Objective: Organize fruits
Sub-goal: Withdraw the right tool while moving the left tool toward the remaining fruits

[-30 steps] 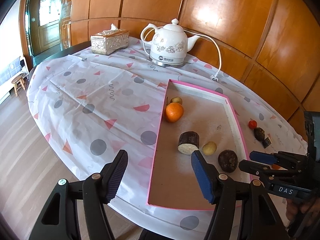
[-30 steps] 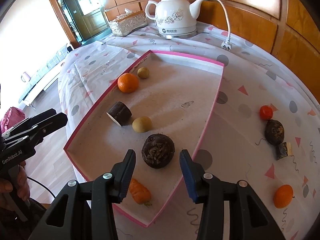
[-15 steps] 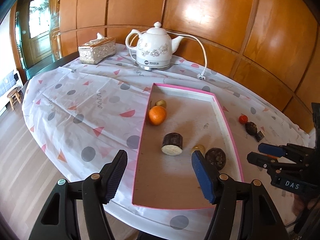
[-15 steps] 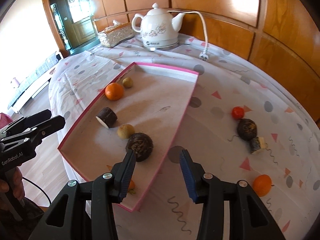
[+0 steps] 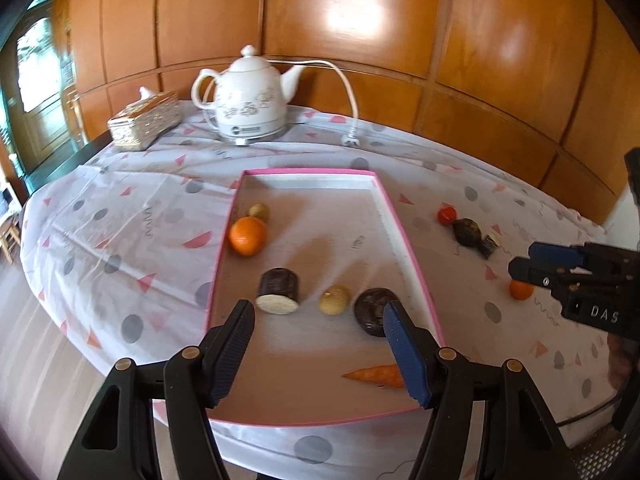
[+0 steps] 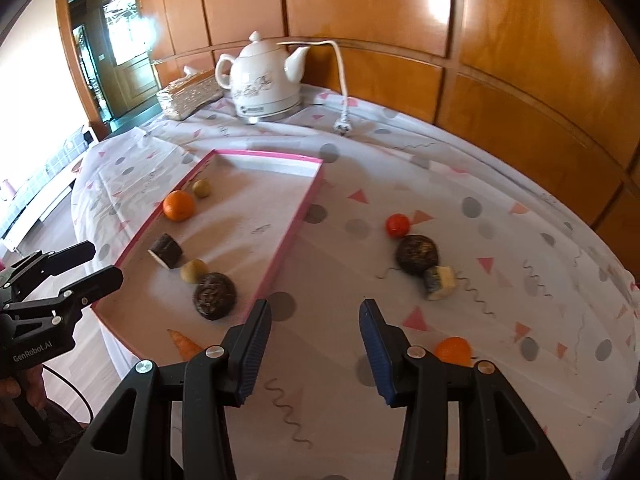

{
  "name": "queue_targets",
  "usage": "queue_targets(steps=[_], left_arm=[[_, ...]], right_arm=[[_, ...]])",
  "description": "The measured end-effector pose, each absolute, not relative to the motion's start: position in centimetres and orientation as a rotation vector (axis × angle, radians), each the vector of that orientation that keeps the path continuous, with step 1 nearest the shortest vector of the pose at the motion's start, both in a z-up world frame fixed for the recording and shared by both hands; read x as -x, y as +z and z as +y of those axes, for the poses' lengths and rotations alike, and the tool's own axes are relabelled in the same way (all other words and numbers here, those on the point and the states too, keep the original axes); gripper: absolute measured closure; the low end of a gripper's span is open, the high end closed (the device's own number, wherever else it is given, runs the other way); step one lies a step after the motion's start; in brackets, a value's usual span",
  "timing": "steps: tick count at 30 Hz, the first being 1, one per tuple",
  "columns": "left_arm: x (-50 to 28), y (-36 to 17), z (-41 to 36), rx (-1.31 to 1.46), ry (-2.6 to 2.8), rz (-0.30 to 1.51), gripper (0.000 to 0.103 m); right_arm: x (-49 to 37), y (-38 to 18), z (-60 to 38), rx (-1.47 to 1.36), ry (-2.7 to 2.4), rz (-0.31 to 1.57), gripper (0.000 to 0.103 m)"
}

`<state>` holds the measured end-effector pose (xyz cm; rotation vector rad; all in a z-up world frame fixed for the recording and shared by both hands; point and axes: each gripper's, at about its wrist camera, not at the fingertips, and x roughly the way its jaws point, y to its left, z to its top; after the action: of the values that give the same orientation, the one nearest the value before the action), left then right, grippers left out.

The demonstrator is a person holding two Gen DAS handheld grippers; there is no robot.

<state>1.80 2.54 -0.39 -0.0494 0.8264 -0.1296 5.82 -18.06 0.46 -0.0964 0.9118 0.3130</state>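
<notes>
A pink-rimmed tray (image 5: 408, 236) (image 6: 296, 224) holds an orange (image 5: 248, 236) (image 6: 179, 206), a small yellow fruit (image 5: 259, 211), a cut dark tuber (image 5: 279, 291) (image 6: 167, 251), a pale round fruit (image 5: 334, 300) (image 6: 194, 271), a dark round root (image 5: 373, 311) (image 6: 214, 295) and a carrot (image 5: 376, 375) (image 6: 185, 345). On the cloth right of the tray lie a small red fruit (image 6: 398, 225), a dark root (image 6: 417, 255), a cut piece (image 6: 440, 282) and an orange (image 6: 453, 351) (image 5: 521, 290). My left gripper (image 5: 318, 354) is open above the tray's near end. My right gripper (image 6: 316, 350) is open over the cloth, just right of the tray.
A white kettle (image 5: 250, 96) (image 6: 264, 78) with cord and plug (image 6: 343, 128) stands at the back. A tissue box (image 5: 143, 125) sits to its left. The table edge and floor lie at the left. A wood-panelled wall runs behind.
Both grippers pulled back from the tray and stayed open. The right gripper moved right, from over the dark root in the tray to over the cloth. The carrot now shows in the left view.
</notes>
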Motion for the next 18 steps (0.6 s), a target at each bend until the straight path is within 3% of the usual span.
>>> queue_targets(steps=[18], left_arm=[[-3.1,-0.5,-3.2,-0.051,-0.25,0.841,0.036]], right_arm=[[-4.9,0.0,-27.1,0.086,0.126,0.948,0.057]])
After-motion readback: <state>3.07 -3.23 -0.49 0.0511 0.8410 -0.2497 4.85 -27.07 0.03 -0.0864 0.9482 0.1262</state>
